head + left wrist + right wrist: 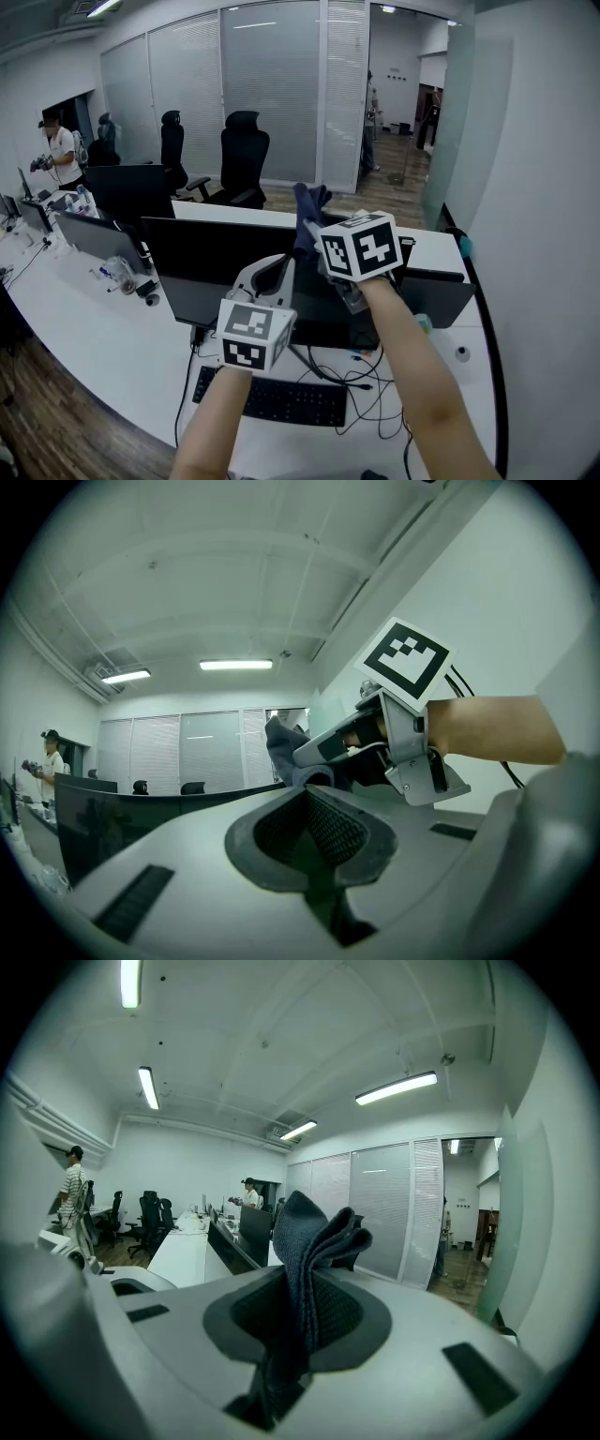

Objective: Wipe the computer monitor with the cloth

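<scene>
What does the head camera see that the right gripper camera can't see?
Only the head view shows the keyboard, the tangle of cables beside it and the person's forearms. Only the right gripper view shows the ceiling lights and, close up, the right hand-held gripper with its jaws shut on the folded cloth. Both views show that dark cloth, the black office chairs and the long white desk.
</scene>
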A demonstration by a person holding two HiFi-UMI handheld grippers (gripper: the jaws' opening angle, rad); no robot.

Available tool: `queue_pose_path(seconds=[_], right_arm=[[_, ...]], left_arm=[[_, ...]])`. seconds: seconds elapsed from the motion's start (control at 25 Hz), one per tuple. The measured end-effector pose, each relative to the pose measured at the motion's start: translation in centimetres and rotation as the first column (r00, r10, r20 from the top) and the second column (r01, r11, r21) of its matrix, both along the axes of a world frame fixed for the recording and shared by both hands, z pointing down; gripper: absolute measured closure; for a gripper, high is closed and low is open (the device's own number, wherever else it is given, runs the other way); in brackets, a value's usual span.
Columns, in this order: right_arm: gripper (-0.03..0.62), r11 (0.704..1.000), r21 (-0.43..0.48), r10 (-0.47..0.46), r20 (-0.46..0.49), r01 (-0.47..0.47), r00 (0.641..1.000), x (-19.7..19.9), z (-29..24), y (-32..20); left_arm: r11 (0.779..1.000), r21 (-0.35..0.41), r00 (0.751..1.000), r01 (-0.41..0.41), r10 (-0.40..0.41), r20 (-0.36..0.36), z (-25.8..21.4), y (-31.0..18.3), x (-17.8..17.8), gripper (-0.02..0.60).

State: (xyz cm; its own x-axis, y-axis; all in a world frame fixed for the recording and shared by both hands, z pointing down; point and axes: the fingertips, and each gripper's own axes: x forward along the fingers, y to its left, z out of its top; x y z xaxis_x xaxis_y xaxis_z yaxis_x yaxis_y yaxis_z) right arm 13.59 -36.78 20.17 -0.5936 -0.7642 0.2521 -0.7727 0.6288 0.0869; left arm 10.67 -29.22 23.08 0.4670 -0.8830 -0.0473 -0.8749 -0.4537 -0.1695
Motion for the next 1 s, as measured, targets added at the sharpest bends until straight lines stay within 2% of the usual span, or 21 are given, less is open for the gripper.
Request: queue_pose_path(seconds=[1.0], right_arm=[[0.528,0.998,0.006,0.056,0.01,-0.056,0.998,9.3,-0.3,1.1]], left_arm=[[0.997,0.01,0.997,-0.08,0.08,0.019,0.0,1.0,9.1,0.574]])
